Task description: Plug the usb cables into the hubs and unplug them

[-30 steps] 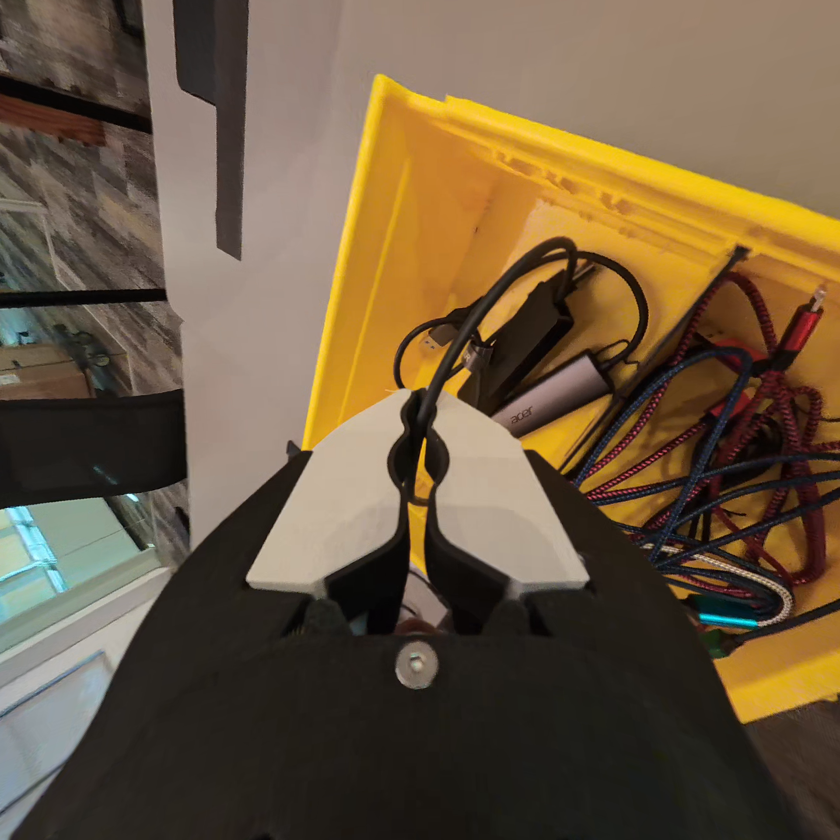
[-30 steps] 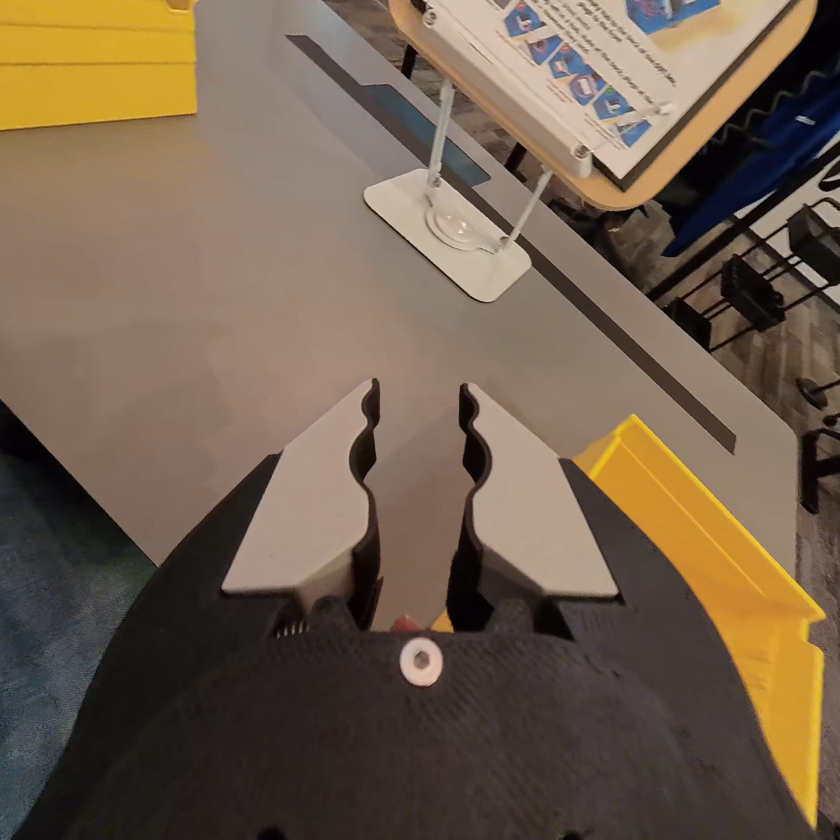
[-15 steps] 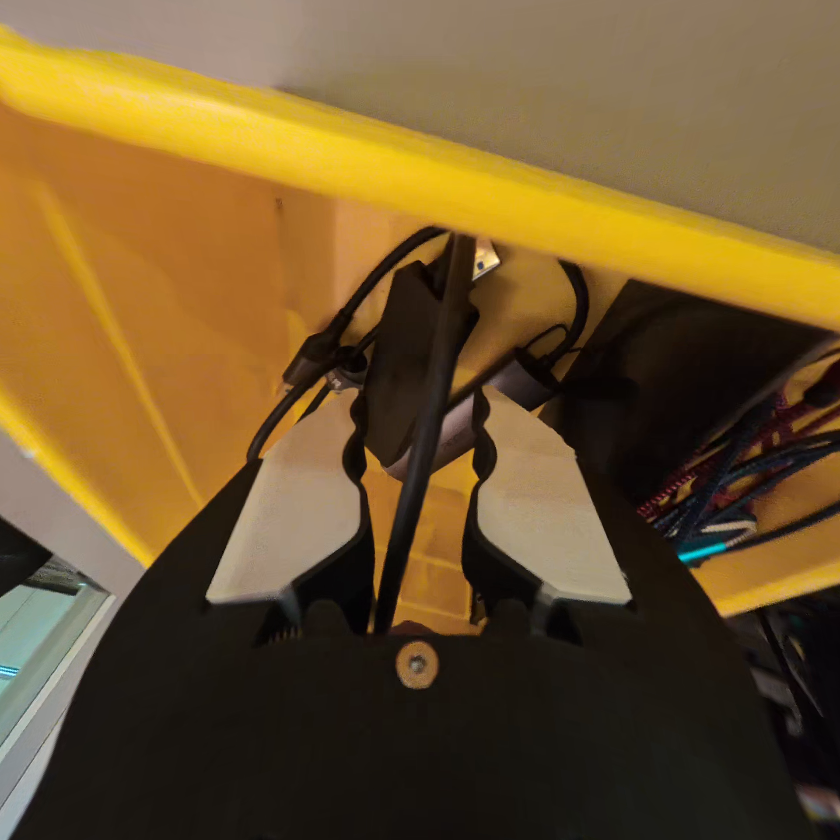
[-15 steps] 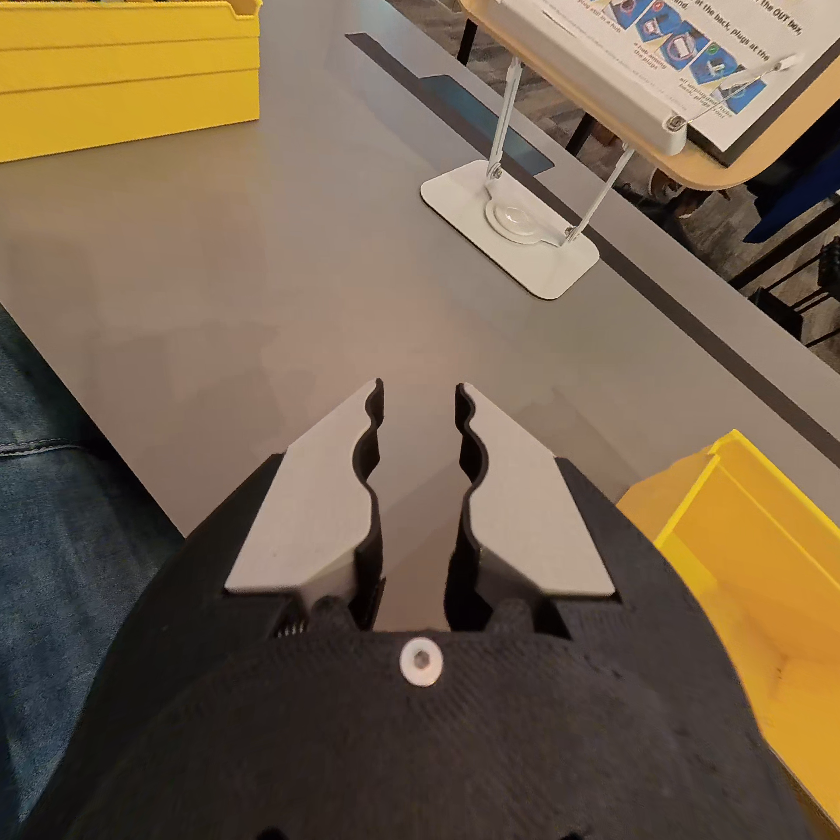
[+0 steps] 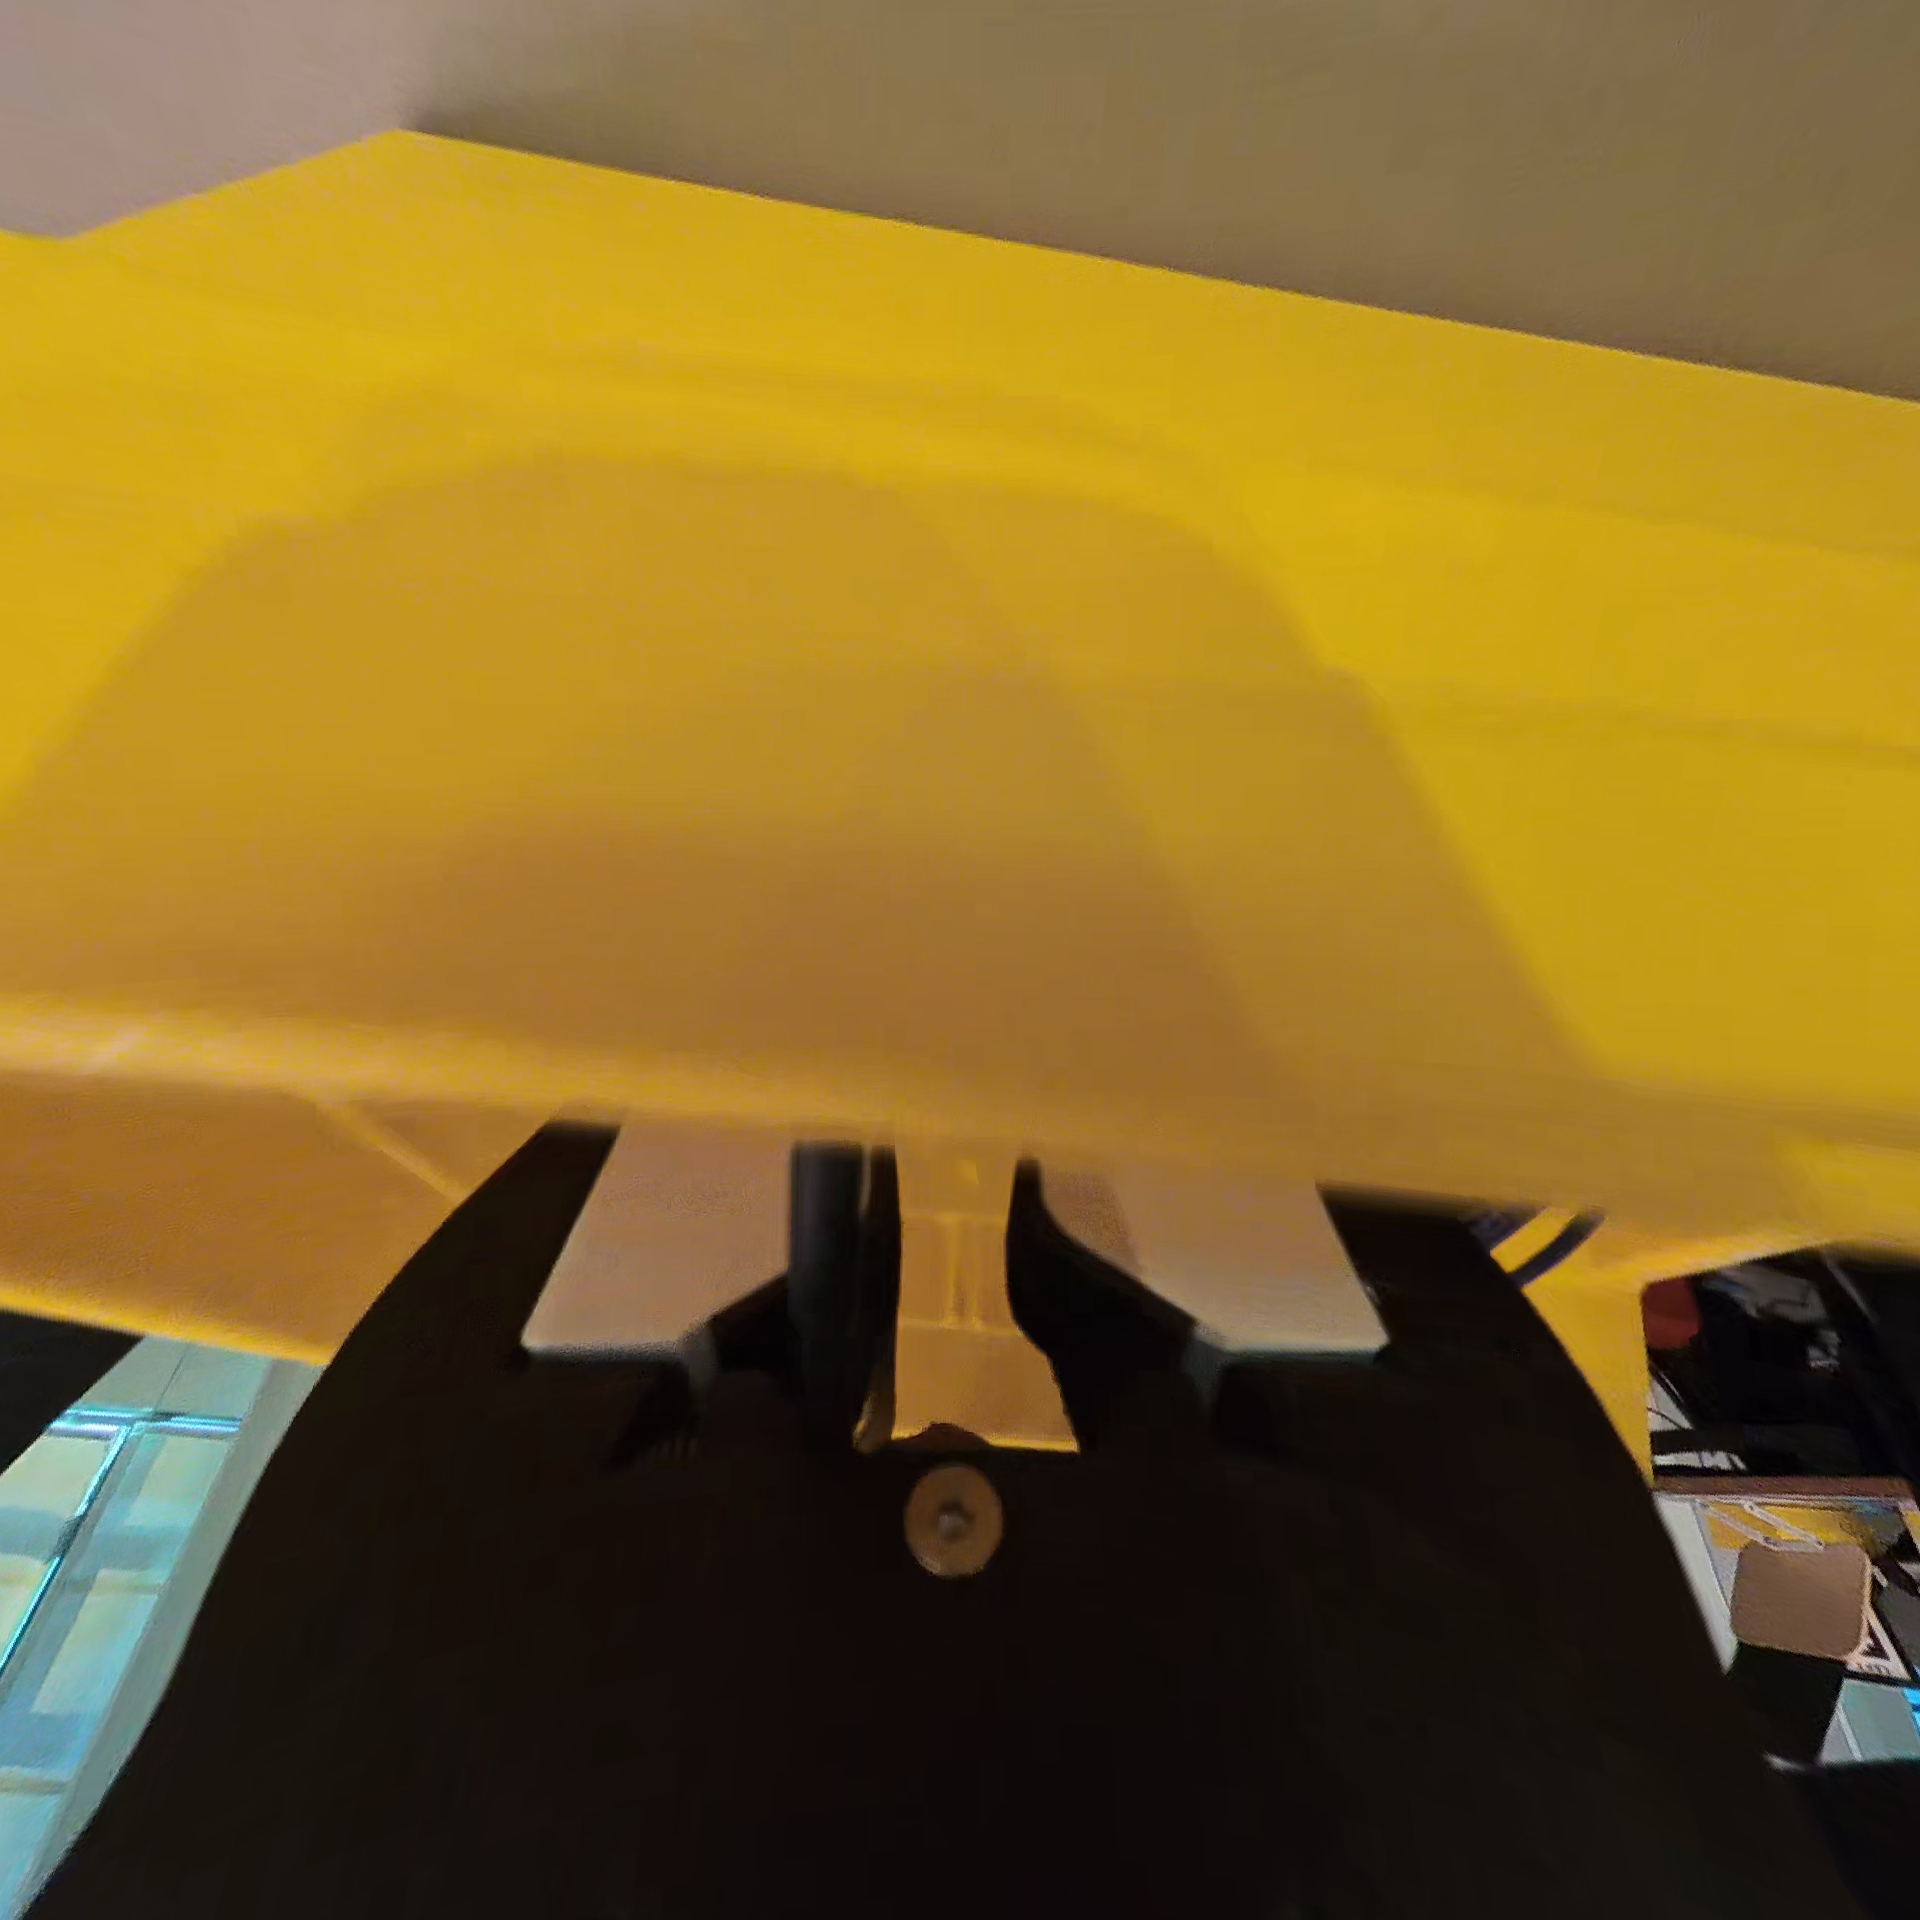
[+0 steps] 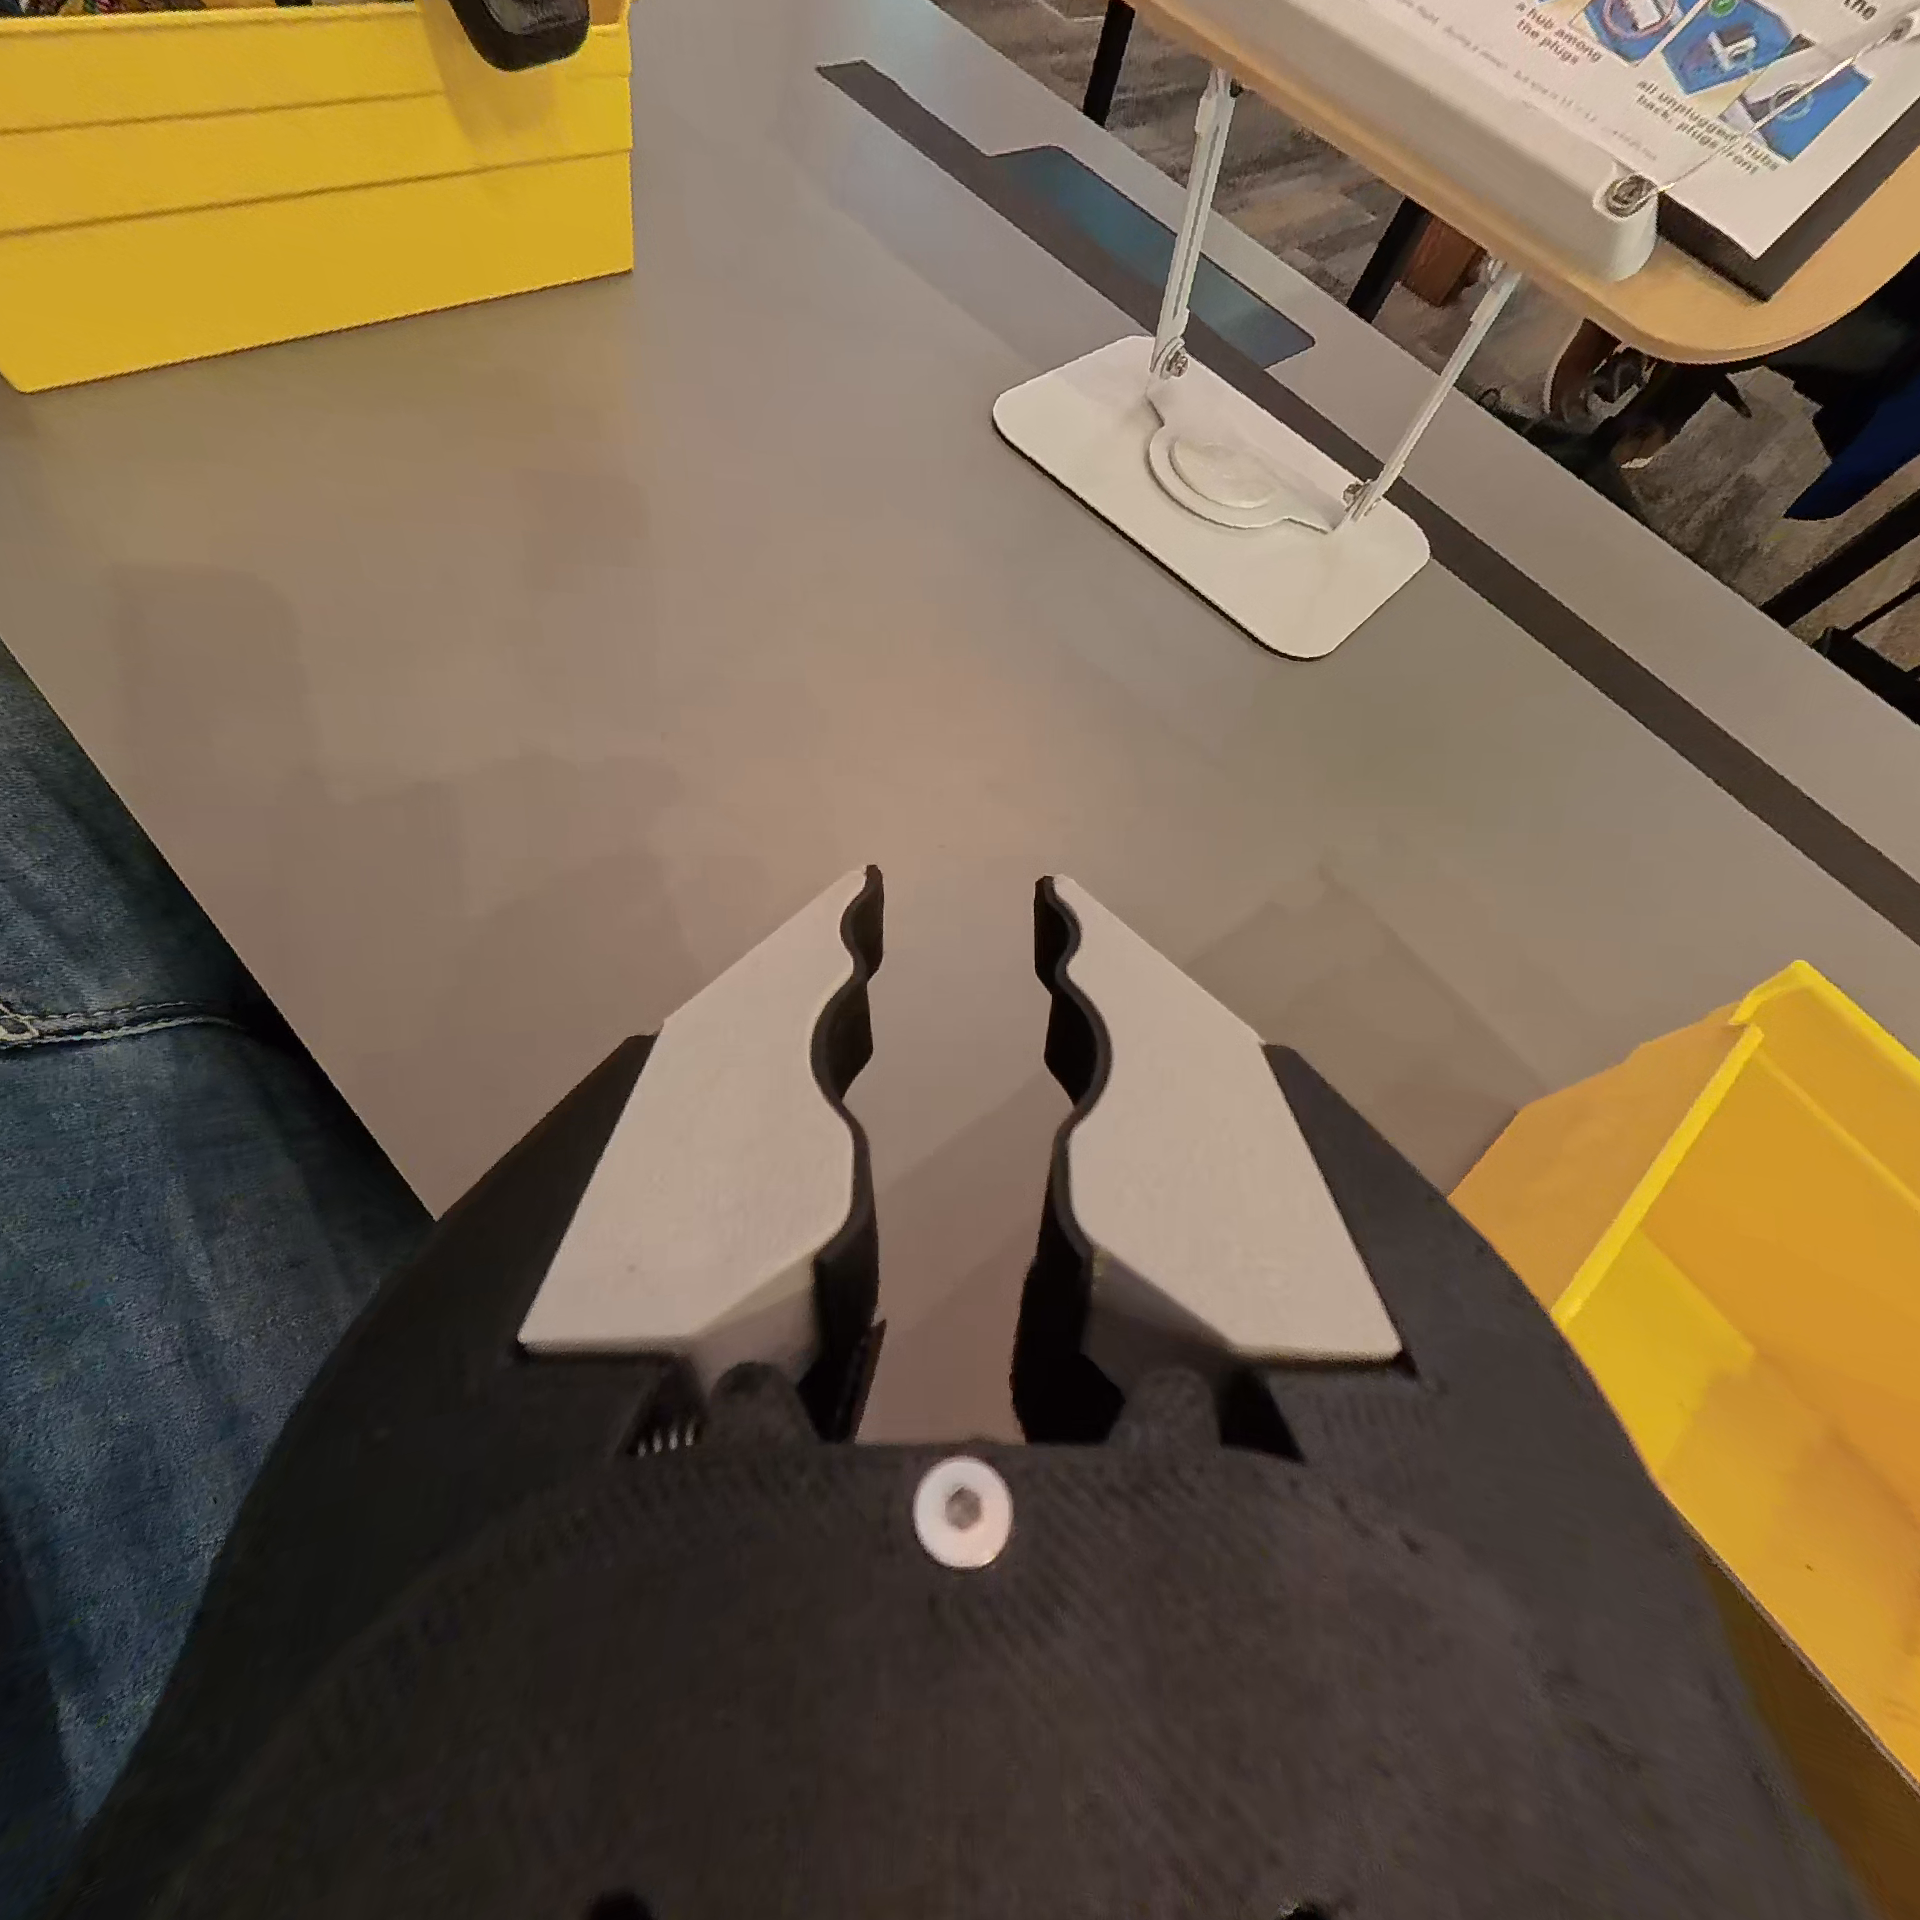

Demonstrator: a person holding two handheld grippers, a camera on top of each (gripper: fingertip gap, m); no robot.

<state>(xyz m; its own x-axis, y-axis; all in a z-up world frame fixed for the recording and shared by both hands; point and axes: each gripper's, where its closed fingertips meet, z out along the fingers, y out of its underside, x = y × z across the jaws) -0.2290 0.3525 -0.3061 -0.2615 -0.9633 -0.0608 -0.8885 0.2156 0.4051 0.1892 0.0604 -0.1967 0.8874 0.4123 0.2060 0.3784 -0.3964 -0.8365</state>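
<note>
In the left wrist view a blurred wall of the yellow bin [image 5: 935, 675] fills most of the frame and hides my fingertips. My left gripper [image 5: 951, 1174] has its fingers apart, and a black cable [image 5: 826, 1299] runs loose between them, close to the left finger. The hubs and the other cables are hidden, apart from a blue strand [image 5: 1538, 1231] at the right. My right gripper [image 6: 958, 883] is open and empty above the grey table [image 6: 623, 644]. The same yellow bin [image 6: 312, 208] stands at the far left, with a black part over its rim.
A second yellow bin [image 6: 1714, 1299] sits just right of my right gripper. A white stand base [image 6: 1216, 488] holds a tilted board with a printed sheet [image 6: 1558, 125] at the far right. A person's jeans-clad leg [image 6: 104, 1039] is at the table's near-left edge. The grippers' ends are close to 50 cm from one another.
My left gripper let go of the black cable and opened, then dropped low against the bin so its wall fills the view. My right gripper drifted over the table, still open.
</note>
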